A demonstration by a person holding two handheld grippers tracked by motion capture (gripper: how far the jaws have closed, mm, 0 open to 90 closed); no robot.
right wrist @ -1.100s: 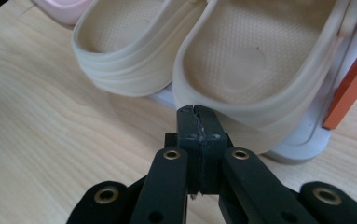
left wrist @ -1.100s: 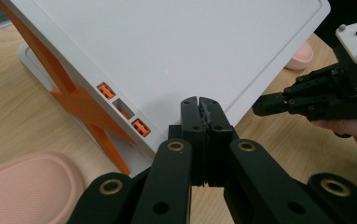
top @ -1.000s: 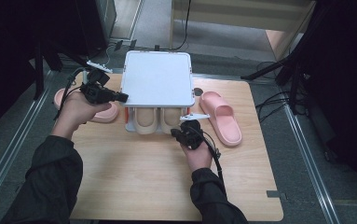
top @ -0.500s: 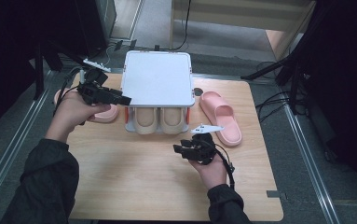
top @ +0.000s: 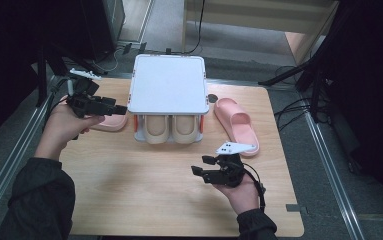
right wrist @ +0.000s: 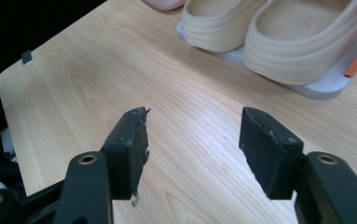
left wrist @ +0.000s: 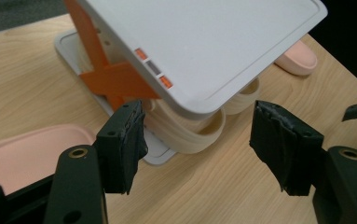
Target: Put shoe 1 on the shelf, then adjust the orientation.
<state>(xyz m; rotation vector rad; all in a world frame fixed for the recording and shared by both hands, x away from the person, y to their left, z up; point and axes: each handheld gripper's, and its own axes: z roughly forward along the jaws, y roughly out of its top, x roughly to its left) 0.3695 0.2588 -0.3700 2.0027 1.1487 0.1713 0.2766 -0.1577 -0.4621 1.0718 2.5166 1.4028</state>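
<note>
A white two-shelf rack [top: 168, 82] with orange struts stands at the table's back middle. A pair of beige clogs [top: 171, 129] sits on its lower shelf. One pink slipper [top: 110, 121] lies left of the rack and another pink slipper [top: 236, 122] lies to its right. My left gripper [top: 121, 107] hovers over the left slipper, pointing at the rack's side; its jaws have just been opening and stand open, holding nothing. In the left gripper view the gripper [left wrist: 197, 144] frames a clog [left wrist: 190, 133]. My right gripper [top: 199, 165] is over bare wood in front of the rack, jaws just opened, nothing between them [right wrist: 192, 149].
The wooden table [top: 144, 200] has free room along its front half. Metal rails run down both sides, and dark stands and cables crowd the floor behind and to the right. The rack's base plate [right wrist: 325, 86] juts out a little under the clogs [right wrist: 269, 32].
Both grippers have gone from shut to open. The right one pulled back from the rack's front toward the near edge. The left one drew slightly away from the rack's side.
</note>
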